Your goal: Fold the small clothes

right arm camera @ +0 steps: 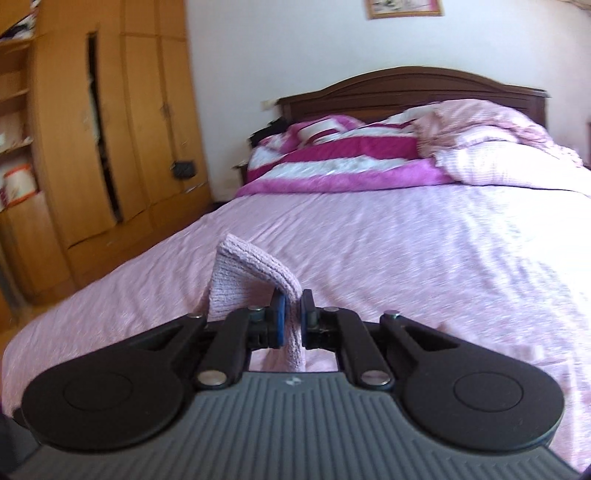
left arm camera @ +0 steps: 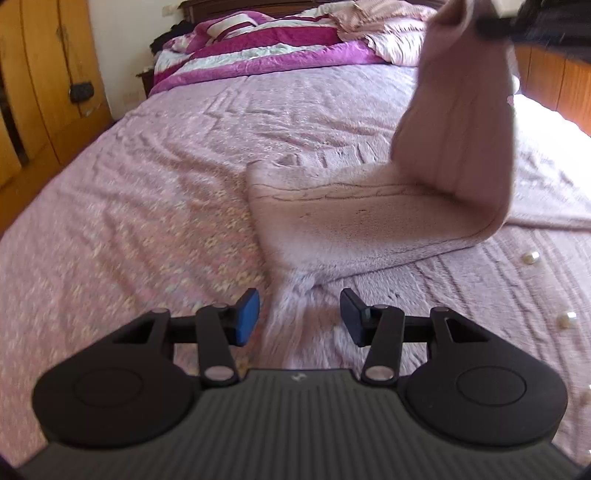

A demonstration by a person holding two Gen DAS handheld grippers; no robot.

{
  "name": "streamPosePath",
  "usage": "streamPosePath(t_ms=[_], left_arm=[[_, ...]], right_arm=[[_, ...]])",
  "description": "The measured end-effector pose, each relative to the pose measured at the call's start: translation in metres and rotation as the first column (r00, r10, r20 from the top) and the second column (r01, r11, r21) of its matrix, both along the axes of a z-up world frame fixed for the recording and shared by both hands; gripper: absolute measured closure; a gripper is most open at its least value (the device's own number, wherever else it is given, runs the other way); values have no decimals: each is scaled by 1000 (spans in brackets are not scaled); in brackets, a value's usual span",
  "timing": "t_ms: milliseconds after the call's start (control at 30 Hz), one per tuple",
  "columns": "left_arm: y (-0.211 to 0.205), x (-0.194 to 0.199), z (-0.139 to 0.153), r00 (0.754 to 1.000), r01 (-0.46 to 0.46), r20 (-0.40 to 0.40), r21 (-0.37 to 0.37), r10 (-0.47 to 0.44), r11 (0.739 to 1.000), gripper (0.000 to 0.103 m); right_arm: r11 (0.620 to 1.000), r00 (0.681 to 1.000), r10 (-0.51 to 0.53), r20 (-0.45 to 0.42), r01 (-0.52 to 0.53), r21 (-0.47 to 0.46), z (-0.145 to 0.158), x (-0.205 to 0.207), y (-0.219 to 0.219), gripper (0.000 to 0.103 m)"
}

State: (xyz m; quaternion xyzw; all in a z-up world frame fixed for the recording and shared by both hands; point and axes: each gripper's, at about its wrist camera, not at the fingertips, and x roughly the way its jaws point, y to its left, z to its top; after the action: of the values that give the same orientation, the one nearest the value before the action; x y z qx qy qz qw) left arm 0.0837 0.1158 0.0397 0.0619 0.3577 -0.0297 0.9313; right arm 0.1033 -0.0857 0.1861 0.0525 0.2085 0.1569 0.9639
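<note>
Two views tell me where things are. In the left wrist view, my left gripper (left arm camera: 299, 317) hangs low over the bed (left arm camera: 147, 206) with its blue pads (left arm camera: 246, 316) well apart — a wide gap with nothing squeezed in it. A strip of the pink knit garment (left arm camera: 354, 225) runs under that gap, but the pads do not press on it. Most of the garment lies flat on the pink bedspread just ahead, and its far end bends up and rises to the top right corner, where the dark tip of my right gripper (left arm camera: 495, 22) holds it in the air. A few small white beads (left arm camera: 531, 257) sit on the cover at the right. Far back there is a striped purple and white blanket (left arm camera: 258, 48). In the right wrist view, my right gripper (right arm camera: 291, 321) is squeezed tight on a fold of the pink garment (right arm camera: 243, 277) — the knit cloth sticks up between the blue pads (right arm camera: 280, 319) and drapes over to the left. Behind it I see the bed (right arm camera: 406, 240), the dark wooden headboard (right arm camera: 406, 85) and a tall wooden wardrobe (right arm camera: 110, 129) at the left.
</note>
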Motion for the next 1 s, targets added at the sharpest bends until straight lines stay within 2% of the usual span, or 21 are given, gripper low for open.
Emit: streamPosePath(t_ms=[67, 100, 133, 167, 300, 433, 633, 767, 833, 900, 967, 1000], left_arm=[[-7, 7, -6, 999, -3, 32, 32, 2, 999, 53], [-9, 9, -9, 999, -5, 48, 41, 3, 999, 63], [-10, 10, -10, 998, -9, 57, 48, 6, 999, 82], [-9, 11, -11, 997, -32, 65, 56, 28, 998, 85], [4, 10, -8, 990, -111, 89, -3, 111, 994, 85], [15, 4, -10, 983, -163, 81, -51, 167, 985, 85], [12, 2, -4, 996, -88, 32, -17, 89, 996, 82], [23, -2, 6, 997, -74, -12, -91, 73, 993, 81], [30, -3, 12, 997, -73, -19, -141, 71, 987, 79], [33, -1, 18, 997, -77, -18, -179, 75, 981, 79], [36, 3, 24, 997, -78, -11, -211, 77, 974, 78], [36, 6, 27, 997, -79, -7, -222, 79, 972, 71]], right_arm=[[999, 999, -37, 8, 37, 1, 5, 3, -18, 96], [999, 999, -52, 10, 52, 0, 8, 4, -27, 96], [998, 998, -68, 11, 68, -2, 10, 6, -36, 96], [996, 996, -86, 12, 86, -3, 11, 7, -44, 96], [987, 987, -158, 13, 158, 22, 8, 8, -81, 96], [973, 975, -218, -43, 221, 63, -17, 1, -122, 96], [948, 942, -279, -186, 301, 102, -87, -20, -165, 96], [919, 908, -311, -281, 362, 154, -130, -41, -181, 94], [910, 902, -303, -308, 370, 188, -146, -54, -184, 94], [912, 904, -282, -321, 357, 203, -150, -63, -184, 84], [920, 904, -277, -327, 348, 182, -148, -69, -185, 65], [924, 906, -278, -319, 343, 168, -143, -72, -183, 61]])
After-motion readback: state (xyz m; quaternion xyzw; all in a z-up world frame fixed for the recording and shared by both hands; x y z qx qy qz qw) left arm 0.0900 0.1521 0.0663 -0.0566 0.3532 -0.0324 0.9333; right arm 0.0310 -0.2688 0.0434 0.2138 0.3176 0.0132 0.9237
